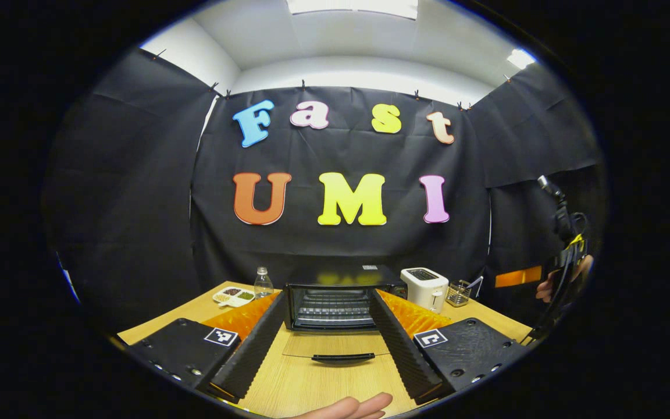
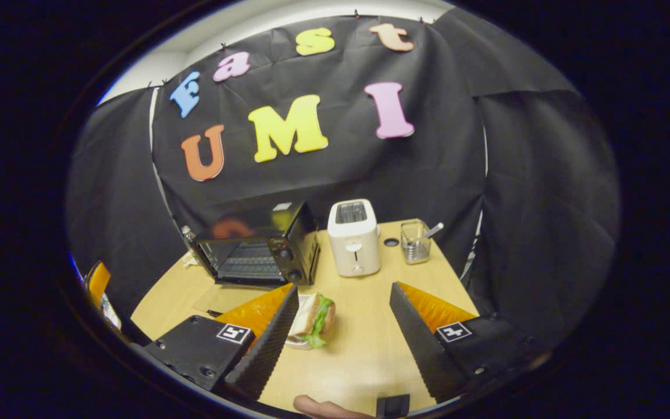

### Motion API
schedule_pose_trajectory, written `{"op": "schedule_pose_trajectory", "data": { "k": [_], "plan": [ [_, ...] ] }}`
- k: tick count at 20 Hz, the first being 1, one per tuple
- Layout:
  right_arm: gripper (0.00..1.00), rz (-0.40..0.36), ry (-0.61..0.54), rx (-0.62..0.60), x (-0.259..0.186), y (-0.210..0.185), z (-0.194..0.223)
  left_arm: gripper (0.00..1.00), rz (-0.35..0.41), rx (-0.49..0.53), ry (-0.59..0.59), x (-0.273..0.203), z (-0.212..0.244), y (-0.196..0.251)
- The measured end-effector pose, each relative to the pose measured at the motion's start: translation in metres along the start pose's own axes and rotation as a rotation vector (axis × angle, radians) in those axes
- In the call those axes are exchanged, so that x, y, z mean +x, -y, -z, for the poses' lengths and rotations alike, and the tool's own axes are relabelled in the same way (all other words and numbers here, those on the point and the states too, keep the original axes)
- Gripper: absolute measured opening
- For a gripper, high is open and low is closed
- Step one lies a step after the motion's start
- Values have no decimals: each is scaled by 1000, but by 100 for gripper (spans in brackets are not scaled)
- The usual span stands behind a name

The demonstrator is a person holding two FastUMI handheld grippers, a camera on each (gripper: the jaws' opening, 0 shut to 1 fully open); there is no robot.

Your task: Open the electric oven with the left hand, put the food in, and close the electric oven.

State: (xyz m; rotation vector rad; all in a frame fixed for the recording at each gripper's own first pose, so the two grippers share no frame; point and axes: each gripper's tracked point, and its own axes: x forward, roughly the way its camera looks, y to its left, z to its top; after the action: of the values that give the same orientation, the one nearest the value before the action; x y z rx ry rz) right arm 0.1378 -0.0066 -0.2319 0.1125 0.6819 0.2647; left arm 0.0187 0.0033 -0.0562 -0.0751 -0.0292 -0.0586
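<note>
hovering low over the wooden table (image 1: 294, 384), the left gripper (image 1: 328, 340) has its jaws spread wide with nothing between them, lined up square on the electric oven (image 1: 341, 297). just ahead of its fingertips the oven's glass door (image 1: 335, 348) lies folded flat onto the tabletop, handle toward the camera, so the opening step looks done and the wire rack inside is exposed. that wide stance, i'd judge, is simply the release after letting the handle go.

in the right gripper view, the right gripper (image 2: 344, 329) also stands wide apart and empty. the sandwich (image 2: 312, 320) sits on the table just beside its left-hand finger, not between the two, apart from the oven's mouth. the gripper seems parked there to take the food next; it would need to shift sideways to straddle the bread before squeezing, gently, since the filling looks soft.

farther back, a white toaster (image 2: 353, 244) stands just right of the oven, then a wire basket (image 2: 415, 241). on the oven's other side a clear bottle (image 1: 263, 283) and a small divided dish (image 1: 233, 295) rest near the wall, out of the loading path.
</note>
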Motion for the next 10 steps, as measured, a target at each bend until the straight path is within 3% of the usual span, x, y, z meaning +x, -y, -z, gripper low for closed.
{"op": "schedule_pose_trajectory", "data": {
  "k": [6,7,8,9,10],
  "plan": [
    [99,-222,-394,142,63,-14,54,94,-41,57,3,-15,-5,-10],
    [87,-245,-441,197,71,-16,57,94,-38,51,-6,-17,-3,-10],
    [87,-274,-491,236,78,-20,61,94,-39,43,-10,-17,-2,-11],
    [87,-303,-525,273,84,-24,64,94,-45,37,-13,-18,-2,-13],
    [99,-321,-540,307,93,-25,65,94,-54,32,-17,-19,0,-16]
  ]
}}
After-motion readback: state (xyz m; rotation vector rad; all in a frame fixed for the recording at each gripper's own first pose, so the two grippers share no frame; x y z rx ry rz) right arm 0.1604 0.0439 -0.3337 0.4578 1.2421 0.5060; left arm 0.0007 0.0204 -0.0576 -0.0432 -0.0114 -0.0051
